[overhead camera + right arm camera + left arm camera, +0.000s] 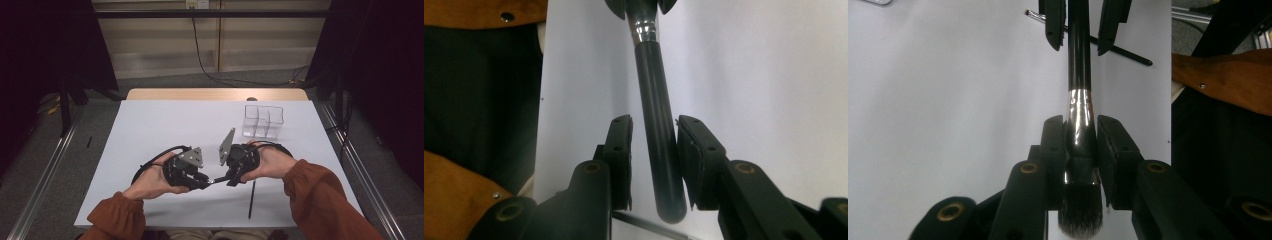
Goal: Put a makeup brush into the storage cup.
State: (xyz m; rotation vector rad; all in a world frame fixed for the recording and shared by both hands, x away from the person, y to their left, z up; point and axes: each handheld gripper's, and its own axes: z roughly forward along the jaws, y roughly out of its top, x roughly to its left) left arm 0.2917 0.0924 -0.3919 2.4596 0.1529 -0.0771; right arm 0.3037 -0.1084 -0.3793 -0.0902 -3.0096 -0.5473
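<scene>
A white table (150, 130) fills the middle of the high view, with a wooden strip along its far edge. Toward its far right stands a clear plastic organiser (263, 121) split into compartments, well apart from the hands. Two forearms in rust-coloured sleeves (320, 195) come in from the near edge and meet at the table's near middle, each hand wrapped round a black gripper with a grey three-cornered plate on top. Between them, held above the table, is a makeup brush (1079, 90) with a black handle, a shiny metal ferrule and dark bristles. The left gripper (1080, 135) has its jaws closed against the ferrule, clamping the brush just above the bristles, which hang down past the pads toward the camera. The right gripper (655, 150) sits at the other end with its jaws set on either side of the handle's rounded tip; the handle lies against one pad with a gap at the other, so it is not clamped. A thin black stick-like brush (251, 199) lies on the table near the front edge, below the right hand.
</scene>
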